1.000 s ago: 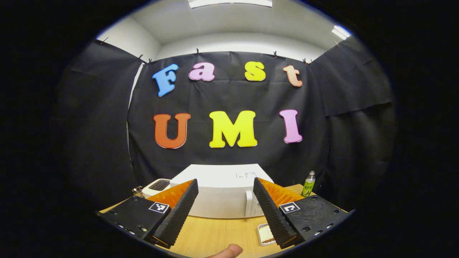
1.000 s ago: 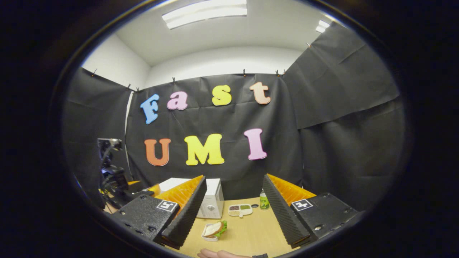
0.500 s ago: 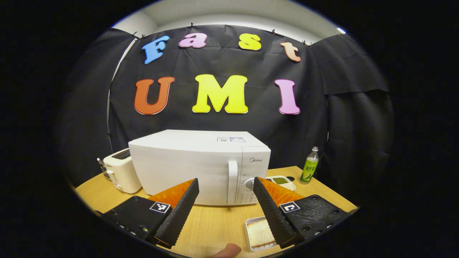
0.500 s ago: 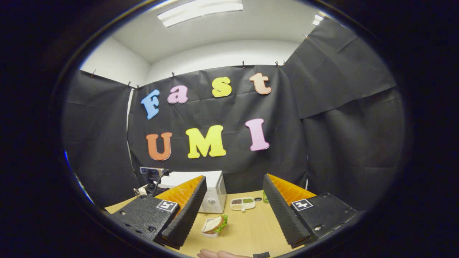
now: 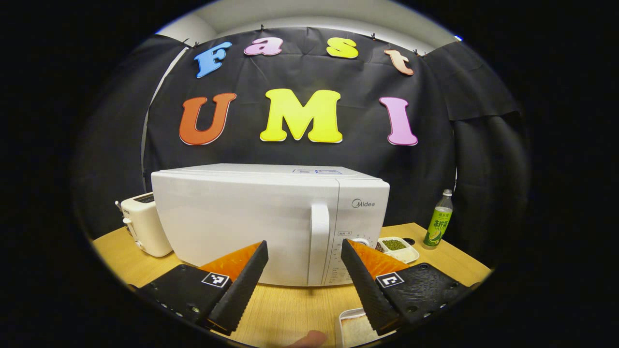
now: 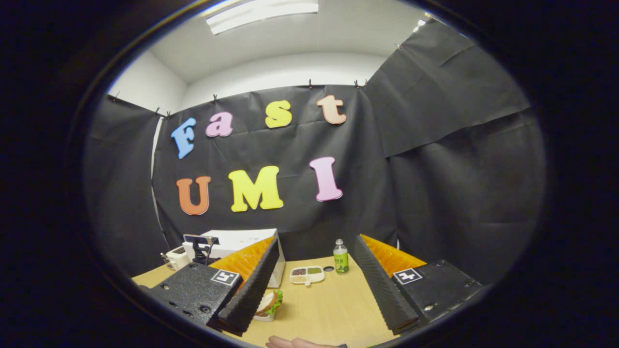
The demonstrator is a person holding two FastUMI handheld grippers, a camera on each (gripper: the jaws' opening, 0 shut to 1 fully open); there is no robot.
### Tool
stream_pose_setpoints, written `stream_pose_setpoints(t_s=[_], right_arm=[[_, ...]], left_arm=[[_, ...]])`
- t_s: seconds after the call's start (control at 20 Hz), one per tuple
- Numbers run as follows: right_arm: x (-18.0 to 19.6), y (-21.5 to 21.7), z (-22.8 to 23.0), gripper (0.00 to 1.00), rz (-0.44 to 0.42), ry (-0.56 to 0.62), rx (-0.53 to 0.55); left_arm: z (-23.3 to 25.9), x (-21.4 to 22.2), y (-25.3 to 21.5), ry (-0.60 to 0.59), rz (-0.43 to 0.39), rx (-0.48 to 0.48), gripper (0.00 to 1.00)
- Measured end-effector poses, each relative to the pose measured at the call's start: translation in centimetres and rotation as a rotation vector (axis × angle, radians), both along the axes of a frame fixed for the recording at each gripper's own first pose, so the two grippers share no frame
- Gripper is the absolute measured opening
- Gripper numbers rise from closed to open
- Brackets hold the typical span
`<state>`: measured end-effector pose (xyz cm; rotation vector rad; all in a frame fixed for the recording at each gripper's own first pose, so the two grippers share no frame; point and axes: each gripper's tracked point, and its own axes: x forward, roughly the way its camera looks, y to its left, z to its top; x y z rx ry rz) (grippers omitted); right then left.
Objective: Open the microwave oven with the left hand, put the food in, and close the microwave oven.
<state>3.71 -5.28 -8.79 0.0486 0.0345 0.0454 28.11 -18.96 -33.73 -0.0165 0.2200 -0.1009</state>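
Here, left gripper view, left to right: toaster [image 5: 141, 224] on wooden table [image 5: 290, 309]; white microwave oven [image 5: 271, 222], boxy, door shut, upright handle [image 5: 318, 241] beside control panel, straight ahead of left gripper [image 5: 303, 282], jaws spread, empty. Green bottle [image 5: 438, 225] at far right. Right gripper view: sandwich [image 6: 270, 303] in small tray near right gripper [image 6: 320, 302], likewise spread, empty.
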Motion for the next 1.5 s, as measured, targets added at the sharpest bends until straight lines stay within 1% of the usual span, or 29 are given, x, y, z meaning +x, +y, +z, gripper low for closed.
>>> stream_pose_setpoints(t_s=[0.05, 0.1, 0.2, 0.25, 0.3, 0.35, 0.4, 0.45, 0.55, 0.6, 0.7, 0.75, 0.8, 0.95, 1.0, 1.1, 1.15, 1.25, 1.35, 1.4, 1.45, 1.5], right_arm=[[0.2, 0.0, -0.1, 0.91, 0.003, -0.001, 0.006], [0.3, 0.1, -0.3, 0.91, 0.011, -0.003, 0.012], [0.5, 0.4, -0.7, 0.91, 0.037, -0.001, 0.021], [0.6, 0.2, -1.1, 0.91, 0.039, 0.006, 0.024], [0.8, -0.2, -1.5, 1.00, 0.035, 0.013, 0.026], [1.0, -0.6, -1.7, 0.91, 0.028, 0.020, 0.028], [1.2, -0.7, -2.0, 0.91, 0.023, 0.028, 0.028], [1.2, -0.8, -2.0, 0.91, 0.024, 0.028, 0.026], [1.2, -0.9, -1.5, 0.91, 0.036, 0.006, 0.019], [1.2, -1.0, -1.5, 1.00, 0.037, -0.001, 0.018], [1.2, -0.9, -1.6, 1.00, 0.045, -0.008, 0.021], [1.2, -0.8, -1.7, 0.91, 0.048, -0.007, 0.021], [1.2, -0.7, -1.9, 1.00, 0.052, -0.003, 0.018], [1.7, -0.7, -2.5, 1.00, 0.056, 0.013, 0.010], [1.7, -0.6, -2.7, 1.00, 0.057, 0.018, 0.008], [2.0, -0.6, -3.0, 1.00, 0.056, 0.020, 0.006], [2.0, -0.7, -3.0, 0.91, 0.053, 0.023, 0.006], [2.2, -0.6, -3.5, 0.91, 0.054, 0.032, 0.015], [2.4, -0.3, -4.0, 0.91, 0.060, 0.048, 0.024], [2.4, -0.3, -4.2, 0.91, 0.064, 0.053, 0.026], [2.4, -0.4, -4.1, 0.91, 0.065, 0.054, 0.025], [2.3, -0.4, -4.1, 0.91, 0.062, 0.052, 0.024]], left_arm=[[-0.3, 0.4, -0.1, 0.004, -0.005, 0.003, 0.94], [-0.6, 0.6, -0.3, 0.010, -0.014, -0.002, 0.90], [-0.8, 0.9, -0.7, 0.022, -0.024, -0.030, 0.63], [-0.8, 1.2, -0.6, 0.019, -0.019, -0.026, 0.69], [-1.0, 1.5, -0.8, 0.020, -0.023, -0.017, 0.69], [-1.2, 1.9, -0.6, 0.023, -0.015, -0.003, 0.70], [-1.4, 2.2, -0.2, 0.024, -0.005, 0.011, 0.71], [-1.4, 2.4, -0.2, 0.025, -0.003, 0.003, 0.71], [-2.1, 3.1, -0.2, 0.044, -0.002, -0.011, 0.74], [-2.3, 3.5, -0.1, 0.047, 0.003, -0.015, 0.74], [-2.4, 4.0, -0.2, 0.043, 0.003, -0.036, 0.76], [-2.6, 4.1, -0.3, 0.049, 0.001, -0.048, 0.76], [-2.9, 4.4, -0.3, 0.049, 0.005, -0.053, 0.73], [-3.1, 4.7, -0.6, 0.049, 0.007, -0.049, 0.73], [-3.2, 4.7, -0.6, 0.049, 0.006, -0.034, 0.71], [-3.2, 4.7, -0.6, 0.039, 0.007, -0.017, 0.71], [-3.2, 4.6, -0.6, 0.035, 0.008, -0.018, 0.70], [-3.3, 4.7, -0.7, 0.036, 0.008, -0.023, 0.70], [-3.4, 4.7, -0.6, 0.037, 0.008, -0.008, 0.70], [-3.4, 4.6, -0.6, 0.039, 0.007, 0.000, 0.68], [-3.5, 4.7, -0.6, 0.045, 0.004, 0.008, 0.68], [-3.7, 4.5, -0.8, 0.052, -0.002, 0.008, 0.58]])
